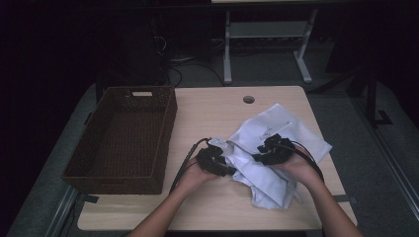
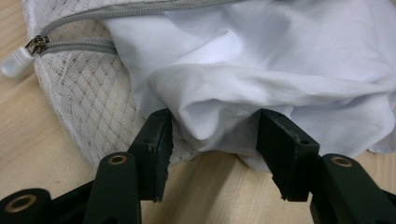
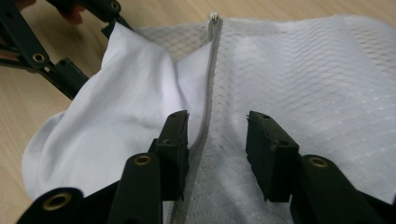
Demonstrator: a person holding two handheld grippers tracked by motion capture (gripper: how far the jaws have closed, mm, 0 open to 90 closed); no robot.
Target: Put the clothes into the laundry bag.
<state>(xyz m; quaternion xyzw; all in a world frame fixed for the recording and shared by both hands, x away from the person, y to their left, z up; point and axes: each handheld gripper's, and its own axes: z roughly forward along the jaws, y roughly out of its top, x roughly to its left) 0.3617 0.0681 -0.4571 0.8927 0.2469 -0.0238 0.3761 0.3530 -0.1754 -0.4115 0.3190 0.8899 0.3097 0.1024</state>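
job: stuffing white cloth (image 2: 280, 70) into mesh bag (image 3: 327, 74), judging by the layout
where: bag and cloth lie on the surface (image 1: 207, 113), right of centre; basket (image 1: 123, 138) stands well apart at its left edge
left tool (image 2: 212, 135): jaws part open, straddling a fold of cloth at the bag mouth; pads look just beside the fold, not pinching
right tool (image 3: 217, 135): jaws part open over the zip (image 3: 210, 70) edge; nothing clamped
done: zip open, some cloth inside the mouth
left: much cloth outside; push in, zip shut
unclear: bag's far end cut off; how much cloth is inside; high view too dark for detail
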